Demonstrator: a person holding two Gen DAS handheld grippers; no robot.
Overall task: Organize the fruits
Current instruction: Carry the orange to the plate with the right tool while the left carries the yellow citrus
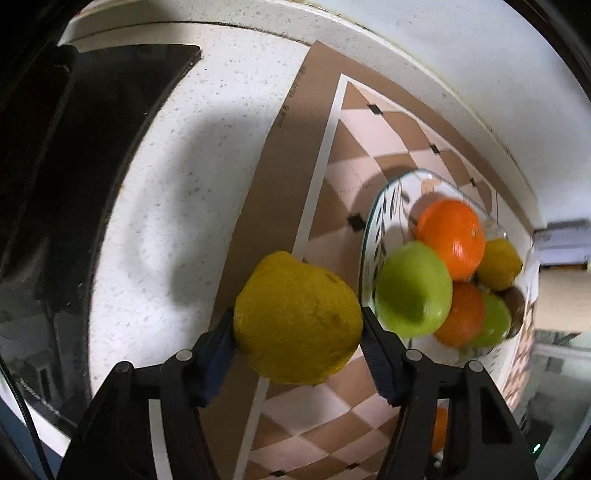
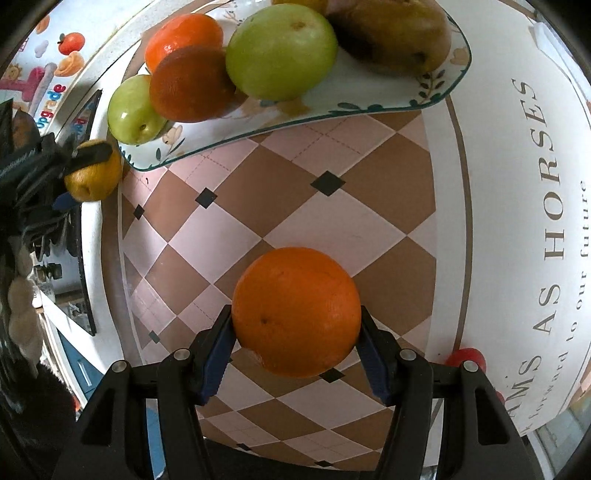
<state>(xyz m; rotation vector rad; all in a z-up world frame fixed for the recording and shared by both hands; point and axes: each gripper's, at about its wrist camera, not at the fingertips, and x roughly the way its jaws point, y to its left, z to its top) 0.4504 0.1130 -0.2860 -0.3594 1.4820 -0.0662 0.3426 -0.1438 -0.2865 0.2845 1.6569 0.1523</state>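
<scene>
In the left wrist view a yellow lemon (image 1: 297, 317) sits between the blue pads of my left gripper (image 1: 297, 332), which is shut on it at the mat's left edge, beside the plate. A floral plate (image 1: 373, 229) to the right holds an orange (image 1: 452, 238), a green apple (image 1: 413, 290), a small lemon (image 1: 498, 264) and more fruit. My right gripper (image 2: 295, 332) is shut on a large orange (image 2: 295, 312) above the checked mat (image 2: 295, 206), below the plate (image 2: 436, 92). The right wrist view also catches the left gripper (image 2: 86, 175) with its lemon (image 2: 94, 171) at the plate's left corner.
A dark glass panel (image 1: 110, 129) is set into the white speckled counter (image 1: 221, 147) left of the mat. The mat's white lettered border (image 2: 535, 221) runs along the right. A small red object (image 2: 467, 360) lies near my right finger. A brownish fruit (image 2: 391, 33) fills the plate's far corner.
</scene>
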